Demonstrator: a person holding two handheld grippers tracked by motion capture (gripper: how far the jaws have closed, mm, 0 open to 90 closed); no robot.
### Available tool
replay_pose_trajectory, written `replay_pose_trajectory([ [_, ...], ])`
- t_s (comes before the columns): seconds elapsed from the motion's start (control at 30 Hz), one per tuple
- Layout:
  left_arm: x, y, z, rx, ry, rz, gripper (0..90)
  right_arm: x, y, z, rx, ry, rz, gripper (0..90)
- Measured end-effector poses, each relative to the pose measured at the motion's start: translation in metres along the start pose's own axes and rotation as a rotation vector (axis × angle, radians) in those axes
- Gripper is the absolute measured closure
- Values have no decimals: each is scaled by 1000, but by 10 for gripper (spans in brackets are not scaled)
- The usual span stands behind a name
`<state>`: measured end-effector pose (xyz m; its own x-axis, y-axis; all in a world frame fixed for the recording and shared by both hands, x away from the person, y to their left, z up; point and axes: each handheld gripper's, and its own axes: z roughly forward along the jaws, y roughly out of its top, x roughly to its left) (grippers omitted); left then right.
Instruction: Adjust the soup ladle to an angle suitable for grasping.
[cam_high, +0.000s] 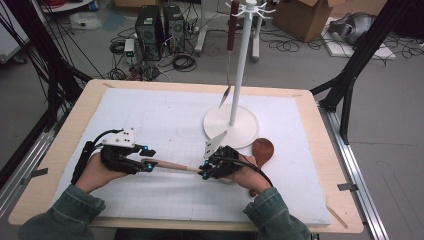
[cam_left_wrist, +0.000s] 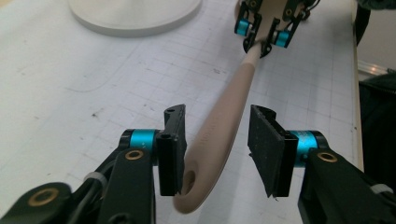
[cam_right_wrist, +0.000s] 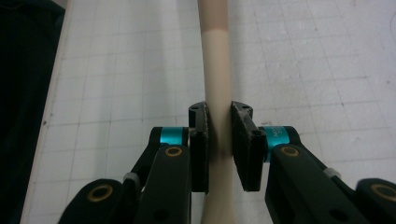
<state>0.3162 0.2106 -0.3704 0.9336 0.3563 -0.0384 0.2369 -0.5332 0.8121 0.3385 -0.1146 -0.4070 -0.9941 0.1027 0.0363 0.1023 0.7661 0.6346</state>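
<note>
A wooden spoon lies across the white mat, its brown bowl at the right and its pale handle running left. My right gripper is shut on the handle's middle; in the right gripper view both pads press the handle at the right gripper. My left gripper stands open around the handle's end. In the left gripper view that end, with its hanging hole, rests against one pad while the other pad stays apart from it at the left gripper. The right gripper shows farther along the handle.
A white utensil stand with a round base rises just behind the right hand. A utensil with a dark red handle hangs from its top hooks. The wooden table edge frames the mat; cables and boxes lie on the floor beyond.
</note>
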Motion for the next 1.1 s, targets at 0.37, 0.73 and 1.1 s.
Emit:
replay_pose_trajectory([
  [0.37, 9, -6, -23, -63, 68, -50, 467, -2, -3, -13, -40, -58, 34, 785],
  [0.73, 11, -6, -21, -82, 62, -88, 444, 4, 2, -27, -163, -107, 88, 785],
  [1.1, 6, 9, -4, -130, 23, -110, 477, 19, 17, -22, -226, -136, 115, 784],
])
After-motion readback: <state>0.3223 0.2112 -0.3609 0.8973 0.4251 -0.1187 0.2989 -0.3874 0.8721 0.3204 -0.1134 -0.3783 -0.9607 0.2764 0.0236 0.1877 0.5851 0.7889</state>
